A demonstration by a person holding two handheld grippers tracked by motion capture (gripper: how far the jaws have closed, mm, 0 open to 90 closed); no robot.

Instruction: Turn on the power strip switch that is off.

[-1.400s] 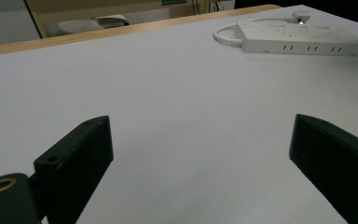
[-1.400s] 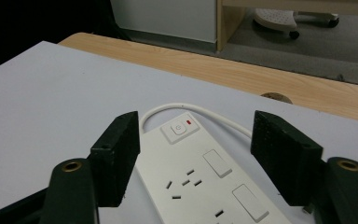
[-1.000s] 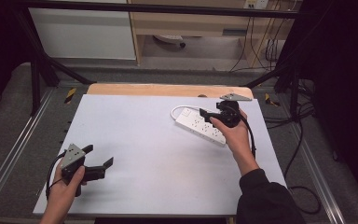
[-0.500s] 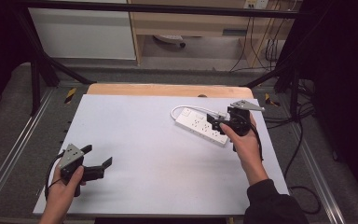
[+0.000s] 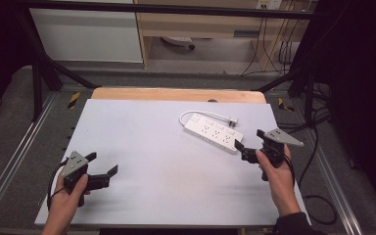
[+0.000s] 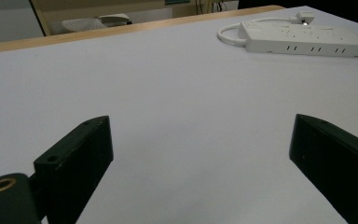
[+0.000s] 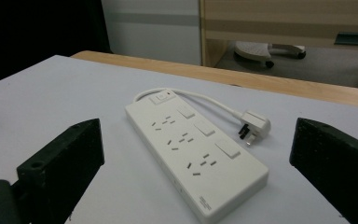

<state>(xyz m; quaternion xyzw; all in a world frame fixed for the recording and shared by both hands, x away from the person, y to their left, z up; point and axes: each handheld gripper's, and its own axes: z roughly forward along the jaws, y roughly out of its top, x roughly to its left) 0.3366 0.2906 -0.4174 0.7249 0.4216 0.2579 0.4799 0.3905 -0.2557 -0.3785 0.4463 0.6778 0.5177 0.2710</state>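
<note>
**Right tongs lined up on the power strip, both pairs empty**

High view: I have the right tongs [image 5: 248,147] just beside the near end of the white plastic power strip [image 5: 213,132], which lies on the right half of the pale grey tabletop [image 5: 156,147] with its short white cable and plug [image 5: 233,120] curled along its far side. The jaws stand wide apart, holding nothing; I cannot tell whether a tip brushes the strip's corner. My left tongs [image 5: 100,170] sit well apart from it, near the front left corner, also spread and empty.

Left gripper view: both black jaws are wide apart over bare tabletop, with the strip [image 6: 303,39] far off at the upper right.

Right gripper view: the strip [image 7: 193,154] lies between the open jaws, running diagonally away, plug [image 7: 255,124] off to its right. To grip it well I judge I should square the jaws across its narrow width, come down low, and close on the long sides without snagging the cable.
</note>
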